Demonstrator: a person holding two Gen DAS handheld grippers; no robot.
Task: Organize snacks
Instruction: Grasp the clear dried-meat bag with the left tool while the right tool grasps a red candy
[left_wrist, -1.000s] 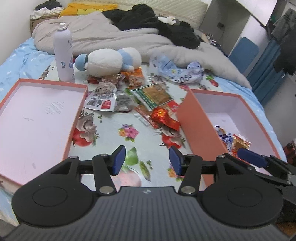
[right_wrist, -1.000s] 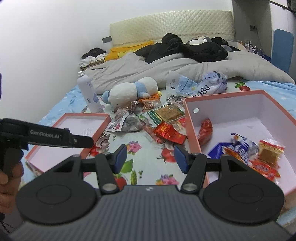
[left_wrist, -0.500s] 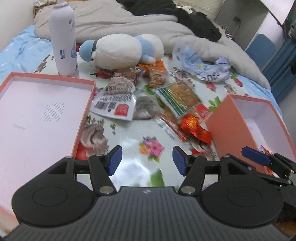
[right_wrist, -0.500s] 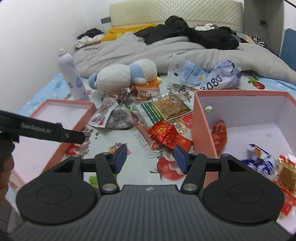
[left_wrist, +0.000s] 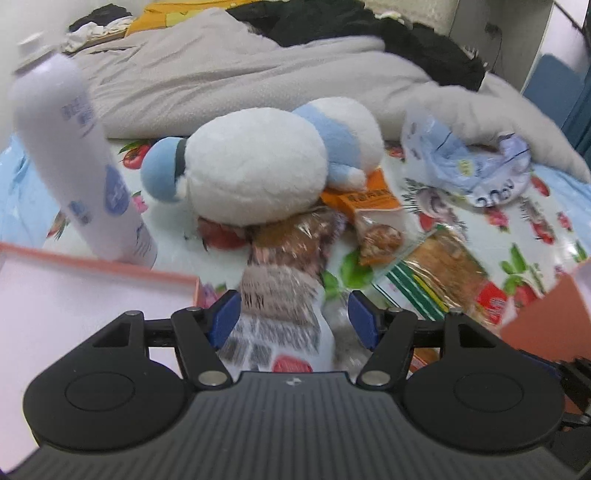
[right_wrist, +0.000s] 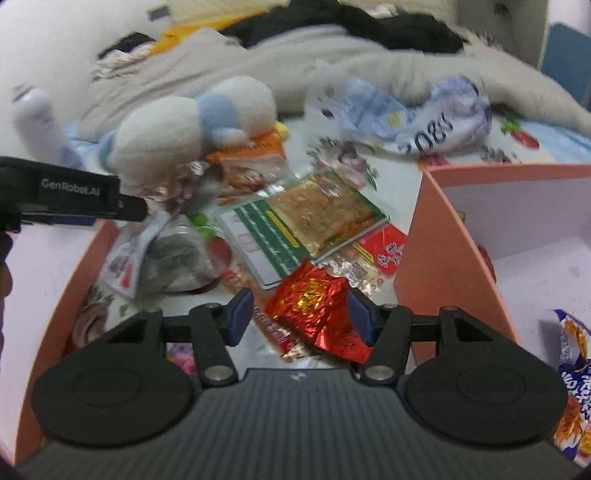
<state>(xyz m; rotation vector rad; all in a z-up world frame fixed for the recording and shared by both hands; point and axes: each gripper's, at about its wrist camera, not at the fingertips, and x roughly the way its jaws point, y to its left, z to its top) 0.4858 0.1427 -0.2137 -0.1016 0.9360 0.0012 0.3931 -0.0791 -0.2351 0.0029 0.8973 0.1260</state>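
Snack packets lie in a heap on the flowered bedsheet. My left gripper (left_wrist: 293, 319) is open, its blue pads either side of a white and brown printed packet (left_wrist: 280, 302). My right gripper (right_wrist: 301, 314) is open, its pads either side of a red foil packet (right_wrist: 317, 314). A green-edged flat packet (right_wrist: 310, 221) and an orange packet (right_wrist: 255, 162) lie beyond. The left gripper (right_wrist: 74, 192) also shows in the right wrist view, above the white packet (right_wrist: 129, 254). A blue and orange snack bag (right_wrist: 572, 376) lies in the right box.
An orange box (right_wrist: 428, 243) with a pink inside stands at the right, its lid tray (left_wrist: 110, 266) at the left. A white and blue plush toy (left_wrist: 255, 170), a white spray bottle (left_wrist: 77, 155), a crumpled blue bag (left_wrist: 472, 162) and grey bedding (left_wrist: 258, 70) lie behind.
Both grippers have moved forward and down toward the snack heap. The left one now straddles the white packet and the right one the red foil packet. Both stay open.
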